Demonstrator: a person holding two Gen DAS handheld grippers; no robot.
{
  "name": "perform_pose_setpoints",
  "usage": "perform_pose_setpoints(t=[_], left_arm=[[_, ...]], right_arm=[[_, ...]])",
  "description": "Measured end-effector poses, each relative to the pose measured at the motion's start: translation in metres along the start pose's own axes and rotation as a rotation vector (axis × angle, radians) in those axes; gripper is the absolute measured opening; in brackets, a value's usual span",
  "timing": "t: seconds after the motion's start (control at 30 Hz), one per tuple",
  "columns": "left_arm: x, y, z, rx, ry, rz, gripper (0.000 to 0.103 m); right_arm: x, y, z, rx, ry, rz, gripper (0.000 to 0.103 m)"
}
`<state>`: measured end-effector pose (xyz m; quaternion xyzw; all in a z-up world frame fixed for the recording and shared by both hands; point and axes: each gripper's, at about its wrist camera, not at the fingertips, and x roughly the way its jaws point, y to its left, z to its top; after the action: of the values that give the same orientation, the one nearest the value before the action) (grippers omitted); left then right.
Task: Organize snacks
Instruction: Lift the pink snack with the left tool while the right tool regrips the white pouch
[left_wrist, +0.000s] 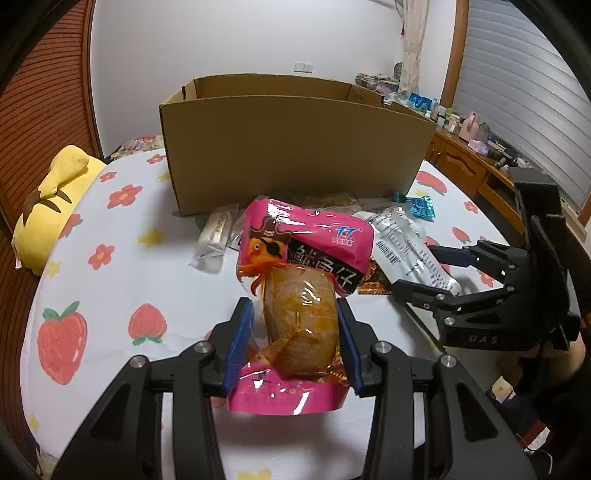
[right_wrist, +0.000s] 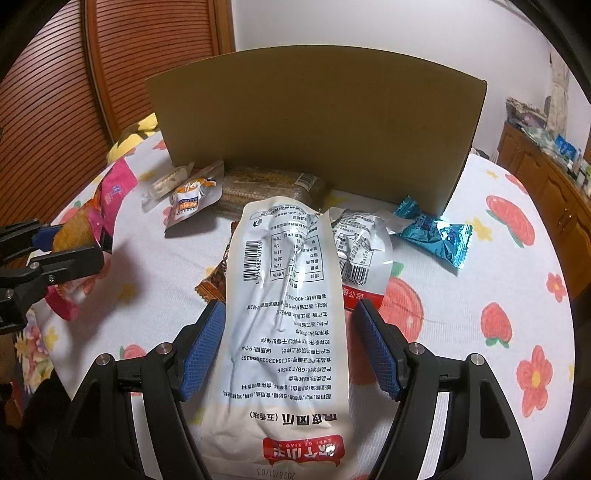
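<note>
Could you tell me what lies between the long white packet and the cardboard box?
In the right wrist view, a brown ridged snack pack lies between the white packet and the box.

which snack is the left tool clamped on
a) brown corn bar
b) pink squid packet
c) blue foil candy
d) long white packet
b: the left tool has both blue pads pressed against the clear middle of the pink squid packet, lifted off the cloth.
</note>
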<state>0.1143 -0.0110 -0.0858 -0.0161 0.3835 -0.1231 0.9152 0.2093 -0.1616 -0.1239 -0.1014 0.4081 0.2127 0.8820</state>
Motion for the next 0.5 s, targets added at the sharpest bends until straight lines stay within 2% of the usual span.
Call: perform_pose_setpoints(t=[0.23,0.3,0.33,0.5], left_arm=[[-0.002,-0.002,-0.001,0.003,-0.006,-0.009,0.044],[-0.003,-0.001,-0.002,0.002,-0.010,-0.009,0.044],[-0.004,0.000,-0.002,0.000,-0.012,-0.009,0.044],[-0.006,0.002,-0.002,-0.008,-0.017,-0.011,0.044]], right_arm=[[-0.002,0.002,0.002,-0.003,0.030,-0.001,0.074],[-0.003,0.004,0.001,-0.012,0.038,-0.001,0.071],[-0.004,0.006,0.000,-0.021,0.040,0.004,0.064],[-0.008,0.010,-0.003,-0.053,0.054,0.012,0.056]])
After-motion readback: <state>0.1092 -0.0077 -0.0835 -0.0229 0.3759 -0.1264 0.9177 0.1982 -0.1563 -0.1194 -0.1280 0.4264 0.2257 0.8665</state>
